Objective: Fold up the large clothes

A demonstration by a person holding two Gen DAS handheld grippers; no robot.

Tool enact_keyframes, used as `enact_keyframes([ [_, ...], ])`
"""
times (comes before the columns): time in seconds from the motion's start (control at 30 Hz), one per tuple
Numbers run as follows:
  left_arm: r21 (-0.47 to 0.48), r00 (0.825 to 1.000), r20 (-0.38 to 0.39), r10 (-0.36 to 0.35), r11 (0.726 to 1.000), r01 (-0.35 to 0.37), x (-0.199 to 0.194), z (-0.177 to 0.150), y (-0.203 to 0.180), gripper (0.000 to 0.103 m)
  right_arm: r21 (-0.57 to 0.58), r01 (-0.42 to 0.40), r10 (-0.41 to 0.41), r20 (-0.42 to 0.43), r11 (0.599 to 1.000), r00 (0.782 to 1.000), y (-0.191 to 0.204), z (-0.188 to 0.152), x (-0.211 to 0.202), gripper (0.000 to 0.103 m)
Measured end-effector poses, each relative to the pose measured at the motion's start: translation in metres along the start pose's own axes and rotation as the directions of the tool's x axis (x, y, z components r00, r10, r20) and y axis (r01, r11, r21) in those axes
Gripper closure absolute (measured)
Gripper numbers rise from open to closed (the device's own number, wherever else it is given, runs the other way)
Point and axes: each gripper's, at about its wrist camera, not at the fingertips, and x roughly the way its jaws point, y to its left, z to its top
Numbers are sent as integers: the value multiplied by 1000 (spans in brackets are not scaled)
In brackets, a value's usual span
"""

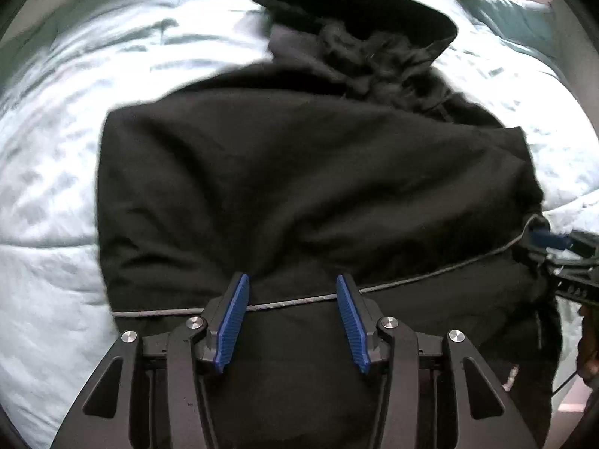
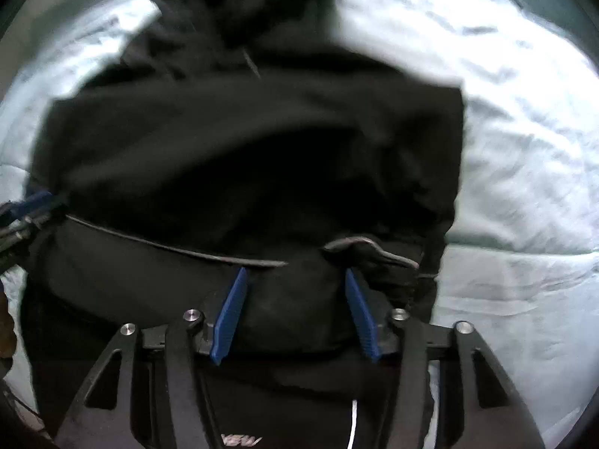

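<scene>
- The bed (image 1: 56,172), spread with a pale blue-green quilt, fills the background of both views and carries the work.
- The black garment (image 1: 299,187), a large dark jacket or hoodie, lies across the middle of the bed; its far end, apparently a hood (image 1: 348,11), is bunched and rumpled.
- A grey-piped hem (image 1: 430,277) runs across the near edge of the garment, raised off the quilt.
- The left gripper (image 1: 292,292) has its jaws standing wide, astride the hem, with cloth bulging between the blue pads; I cannot tell whether they bear on it.
- The right gripper (image 2: 295,284) likewise shows wide jaws with a fold of hem cloth lying in the gap; real grip is unclear, and this view is blurred.
- My judgement: this is the lengthwise fold, hem edge being carried toward the hood.
- The next move calls for both jaws pinching the hem firmly, keeping it level and taut, then laying it flat over the far half.
</scene>
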Motion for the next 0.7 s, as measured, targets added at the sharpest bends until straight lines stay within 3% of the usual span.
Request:
enact_keyframes([
  [0.23,-4,998,22,-52,999,52,-12,6,5,53,-9,-51,51,-33,999,998,-11,10,6,52],
  [0.37,7,988,109,-113,994,113,-50,22,7,53,-12,-137,137,24,990,990,-27,17,-35,51],
  [0.53,35,966,233,-111,994,106,-82,82,15,53,35,-183,174,164,983,971,-42,50,-88,49],
  [0.63,6,959,280,-52,999,52,-76,132,21,53,94,-203,177,232,975,957,-51,89,-98,49],
  [0.7,-25,953,297,-55,998,65,-66,162,27,53,144,-208,164,267,967,950,-57,125,-95,49],
])
